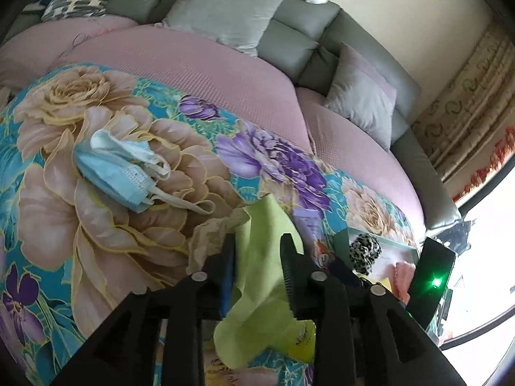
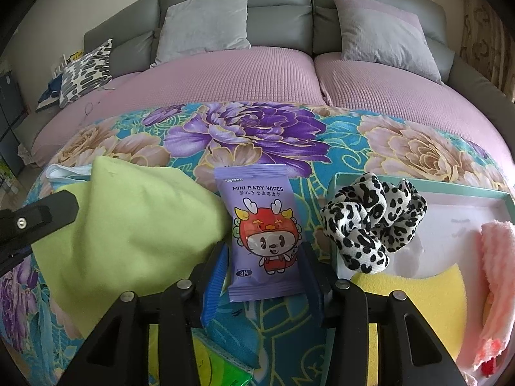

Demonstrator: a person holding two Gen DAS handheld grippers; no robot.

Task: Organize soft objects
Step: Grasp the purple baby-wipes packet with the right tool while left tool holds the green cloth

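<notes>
A lime-green cloth (image 1: pixel 257 257) lies crumpled on the flowered bedspread (image 1: pixel 96 225). My left gripper (image 1: pixel 259 241) stands open around the cloth, its fingers on either side of a fold. In the right wrist view the same cloth (image 2: pixel 128 225) rests at the left, with one of the left fingers (image 2: pixel 54 209) beside it. A purple pack of baby wipes (image 2: pixel 262 234) lies flat between the blue pads of my open right gripper (image 2: pixel 263 251). A leopard-print scrunchie (image 2: pixel 370 222) hangs over the rim of a teal-edged tray (image 2: pixel 450 189).
Blue face masks (image 1: pixel 116 167) and a beige lacy piece (image 1: pixel 209 238) lie left of the green cloth. The tray holds a yellow sponge (image 2: pixel 418 296) and a pink fluffy item (image 2: pixel 495 273). Grey pillows (image 2: pixel 206 22) lean on the headboard beyond a pink cover.
</notes>
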